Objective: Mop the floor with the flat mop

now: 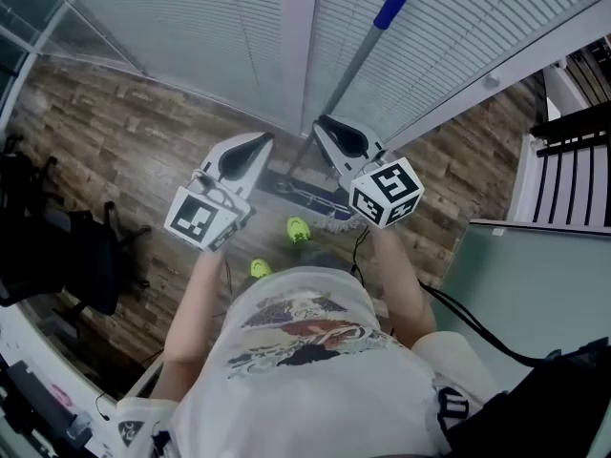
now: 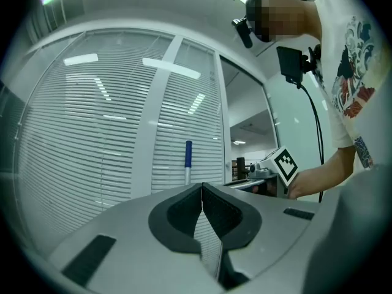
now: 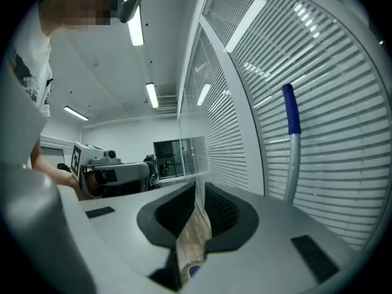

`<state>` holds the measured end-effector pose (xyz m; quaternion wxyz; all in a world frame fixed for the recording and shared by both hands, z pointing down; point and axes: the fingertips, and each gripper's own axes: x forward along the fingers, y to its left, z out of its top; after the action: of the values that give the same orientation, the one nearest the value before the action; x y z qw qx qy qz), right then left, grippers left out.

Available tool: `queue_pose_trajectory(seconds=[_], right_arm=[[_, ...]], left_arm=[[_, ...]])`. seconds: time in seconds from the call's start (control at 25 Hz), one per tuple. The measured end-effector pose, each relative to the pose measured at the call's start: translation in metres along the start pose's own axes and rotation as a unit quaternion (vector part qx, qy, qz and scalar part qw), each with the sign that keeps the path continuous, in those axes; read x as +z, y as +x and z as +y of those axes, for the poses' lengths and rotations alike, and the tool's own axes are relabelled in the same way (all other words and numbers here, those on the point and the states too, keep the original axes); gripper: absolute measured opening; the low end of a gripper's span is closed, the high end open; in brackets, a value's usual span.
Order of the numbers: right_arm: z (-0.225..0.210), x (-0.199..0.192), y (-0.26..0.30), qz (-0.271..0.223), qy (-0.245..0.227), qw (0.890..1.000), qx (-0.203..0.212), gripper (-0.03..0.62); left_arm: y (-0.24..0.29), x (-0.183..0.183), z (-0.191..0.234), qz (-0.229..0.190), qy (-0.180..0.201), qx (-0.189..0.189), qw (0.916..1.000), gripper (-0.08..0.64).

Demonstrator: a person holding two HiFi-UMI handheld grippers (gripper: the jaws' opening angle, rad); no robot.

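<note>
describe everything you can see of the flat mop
The flat mop stands unheld, seemingly leaning on the blind-covered glass wall. Its slim grey, metal-looking pole carries a blue grip at the top and slants down to a dark flat head on the wood-pattern floor. The head is partly hidden behind the left gripper and the right gripper. Neither touches the mop, and both have their jaws shut.

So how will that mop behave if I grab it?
The mop leans on the blinds, so a nudge would probably tip it sideways. Its thin pole looks stiff and light; the flat head may swivel.
</note>
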<state>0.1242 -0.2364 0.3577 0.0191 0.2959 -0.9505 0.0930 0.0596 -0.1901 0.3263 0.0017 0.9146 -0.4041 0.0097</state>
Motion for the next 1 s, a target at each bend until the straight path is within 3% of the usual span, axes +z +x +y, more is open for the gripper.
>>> queue_pose_trajectory(seconds=[0.36,0.48,0.6,1.0], right_arm=[[-0.11,0.006,0.017,0.0,0.008,0.999,-0.049,0.038],[-0.14,0.011,0.021,0.006,0.01,0.996,-0.092,0.148],[-0.169,0.013,0.023,0.014,0.012,0.991,-0.134,0.167],[-0.208,0.016,0.051,0.01,0.012,0.982,-0.19,0.17]], left_arm=[[0.058,-0.005,0.044,0.004,0.011,0.031,0.9994,0.009],[0.062,-0.003,0.057,0.006,0.008,0.04,0.9991,0.009],[0.07,-0.001,0.067,0.008,0.009,0.048,0.9988,0.009],[0.095,-0.002,0.082,0.006,0.01,0.044,0.999,0.009]])
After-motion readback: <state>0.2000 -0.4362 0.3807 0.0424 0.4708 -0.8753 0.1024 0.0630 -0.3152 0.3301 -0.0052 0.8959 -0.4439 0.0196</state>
